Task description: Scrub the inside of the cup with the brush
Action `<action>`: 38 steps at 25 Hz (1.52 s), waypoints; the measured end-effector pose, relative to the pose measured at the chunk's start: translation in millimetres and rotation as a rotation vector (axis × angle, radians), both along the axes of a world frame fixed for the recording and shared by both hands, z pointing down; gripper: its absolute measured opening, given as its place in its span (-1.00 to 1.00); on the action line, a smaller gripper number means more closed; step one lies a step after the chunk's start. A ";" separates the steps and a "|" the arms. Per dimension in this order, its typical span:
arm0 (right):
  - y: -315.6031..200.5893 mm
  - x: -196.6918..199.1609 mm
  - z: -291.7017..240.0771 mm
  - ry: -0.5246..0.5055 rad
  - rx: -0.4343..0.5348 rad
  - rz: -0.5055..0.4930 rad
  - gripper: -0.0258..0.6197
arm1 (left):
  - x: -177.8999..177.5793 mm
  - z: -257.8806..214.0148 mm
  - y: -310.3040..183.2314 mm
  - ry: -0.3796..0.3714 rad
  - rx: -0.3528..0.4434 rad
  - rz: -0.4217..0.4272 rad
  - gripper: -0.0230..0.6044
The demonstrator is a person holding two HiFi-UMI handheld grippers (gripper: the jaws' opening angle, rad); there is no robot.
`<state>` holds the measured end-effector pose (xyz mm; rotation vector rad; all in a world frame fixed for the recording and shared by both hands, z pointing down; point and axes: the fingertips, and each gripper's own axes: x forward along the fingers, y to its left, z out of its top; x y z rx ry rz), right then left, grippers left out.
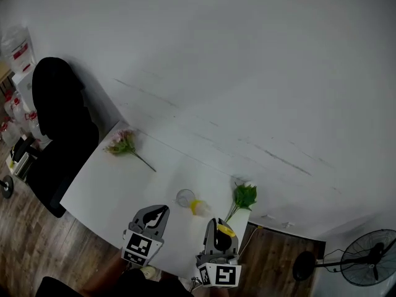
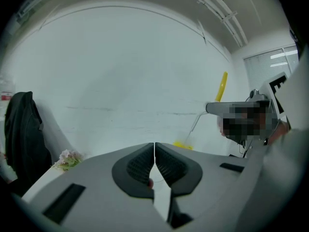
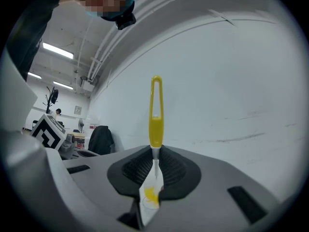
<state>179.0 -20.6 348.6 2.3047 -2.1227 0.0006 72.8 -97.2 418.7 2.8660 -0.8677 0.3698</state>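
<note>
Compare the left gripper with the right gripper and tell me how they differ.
The left gripper has its fingers shut together with nothing between them; the right gripper has its fingers shut on the brush, whose yellow handle sticks out past them. In the head view the left gripper sits left of the cup, the right gripper to the cup's right, nearer the green-leaved flower. Both are grey and carry a marker cube.
</note>
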 end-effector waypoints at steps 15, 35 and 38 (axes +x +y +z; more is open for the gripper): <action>104.9 -40.2 6.3 0.025 -0.002 0.135 -0.76 | -34.3 -44.5 84.0 0.035 0.094 0.116 -0.84; 158.3 -56.1 23.6 0.023 -0.022 0.241 -0.76 | -46.0 -46.3 134.7 0.028 0.124 0.216 -0.84; 156.7 -54.6 24.5 0.029 -0.020 0.233 -0.76 | -44.1 -45.3 135.6 0.028 0.125 0.217 -0.84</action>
